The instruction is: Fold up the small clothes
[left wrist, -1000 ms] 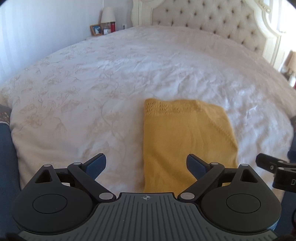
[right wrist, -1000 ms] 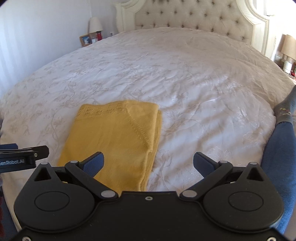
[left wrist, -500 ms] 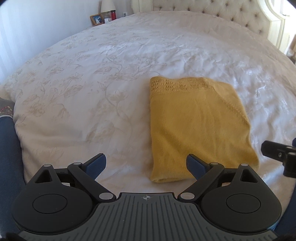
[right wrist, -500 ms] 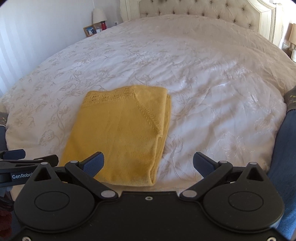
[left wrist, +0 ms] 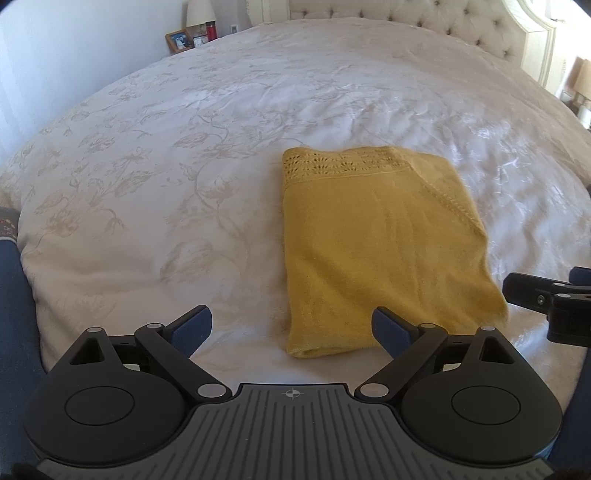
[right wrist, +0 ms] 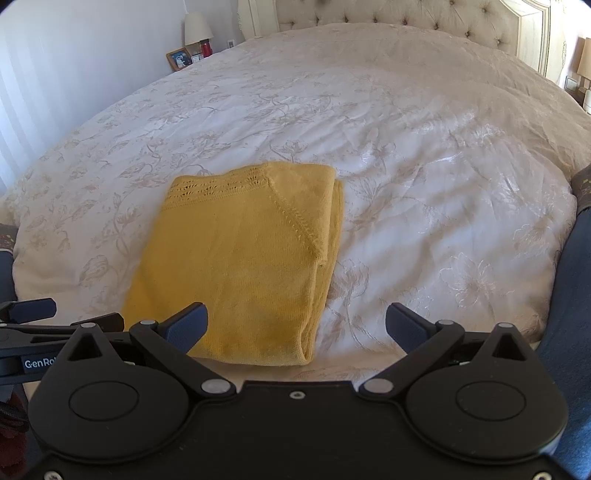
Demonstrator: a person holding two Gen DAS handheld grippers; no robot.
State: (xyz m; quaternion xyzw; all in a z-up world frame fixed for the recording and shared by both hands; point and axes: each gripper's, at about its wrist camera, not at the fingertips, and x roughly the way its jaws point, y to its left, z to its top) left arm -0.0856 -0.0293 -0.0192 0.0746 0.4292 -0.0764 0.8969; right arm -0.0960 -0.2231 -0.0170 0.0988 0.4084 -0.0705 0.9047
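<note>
A yellow knit garment lies folded into a long rectangle on the white floral bedspread, its lace hem at the far end. It also shows in the right wrist view. My left gripper is open and empty, just above the garment's near left corner. My right gripper is open and empty, just above the near right corner. Each gripper shows at the edge of the other's view, the right one and the left one.
A tufted cream headboard stands at the far end of the bed. A nightstand with a lamp, a photo frame and a red bottle stands at the far left. Another lamp is at the far right. Blue-clad legs flank the bed's near edge.
Both grippers have moved forward and tilted down over the bed's near edge, so the folded garment sits closer between the fingers. The garment has not moved. Both stay open.
</note>
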